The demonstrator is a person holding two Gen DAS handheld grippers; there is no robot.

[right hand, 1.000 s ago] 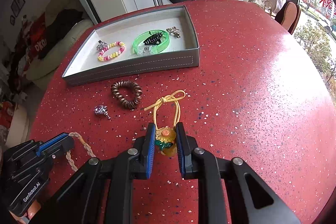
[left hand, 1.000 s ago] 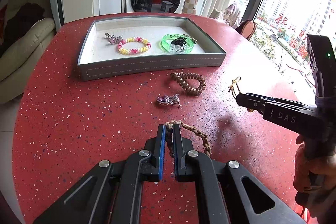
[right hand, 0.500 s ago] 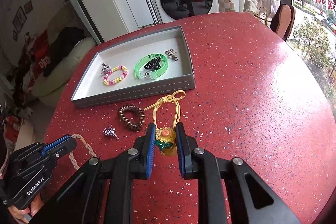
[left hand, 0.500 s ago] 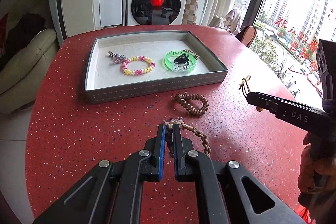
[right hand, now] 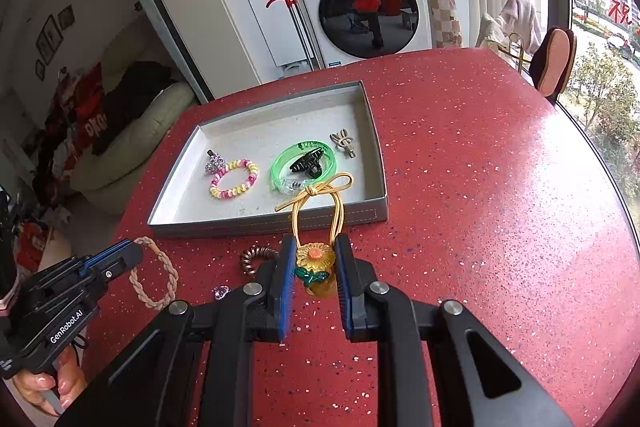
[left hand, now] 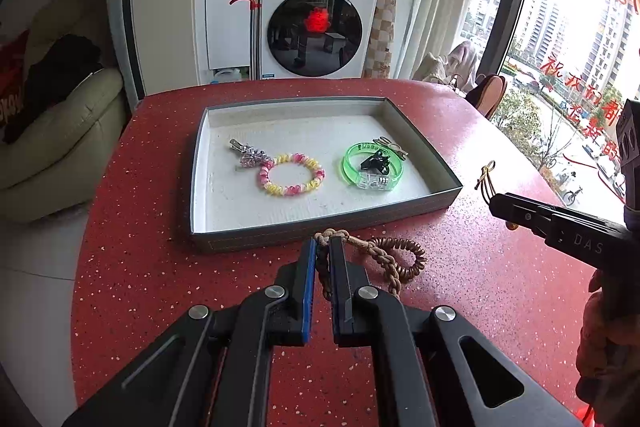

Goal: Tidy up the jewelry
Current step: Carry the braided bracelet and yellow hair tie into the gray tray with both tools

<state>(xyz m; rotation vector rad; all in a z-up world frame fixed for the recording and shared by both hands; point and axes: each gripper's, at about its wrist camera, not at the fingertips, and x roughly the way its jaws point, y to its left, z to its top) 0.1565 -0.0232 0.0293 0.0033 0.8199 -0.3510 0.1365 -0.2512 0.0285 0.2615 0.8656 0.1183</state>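
Note:
My left gripper (left hand: 323, 247) is shut on a beige braided rope bracelet (left hand: 374, 255), also seen in the right wrist view (right hand: 154, 273), held above the table just before the grey tray (left hand: 320, 233). My right gripper (right hand: 315, 247) is shut on a yellow hair tie with a sunflower charm (right hand: 316, 257), its loop reaching over the tray's front wall (right hand: 352, 217). The tray holds a pink-yellow bracelet (left hand: 291, 179), a green bangle (left hand: 372, 165) with a black claw clip (left hand: 375, 161), a silver clip (left hand: 250, 155) and a treble-clef clip (right hand: 342, 142).
A brown spiral hair tie (left hand: 404, 257) and a small crystal clip (right hand: 221, 292) lie on the red speckled table (right hand: 480, 227) in front of the tray. A washing machine (left hand: 316, 23) and a sofa (left hand: 56, 135) stand beyond the table's far edge.
Both grippers have lifted and moved forward toward the tray, each still holding its item. The bracelet and the hair tie have come up off the table.

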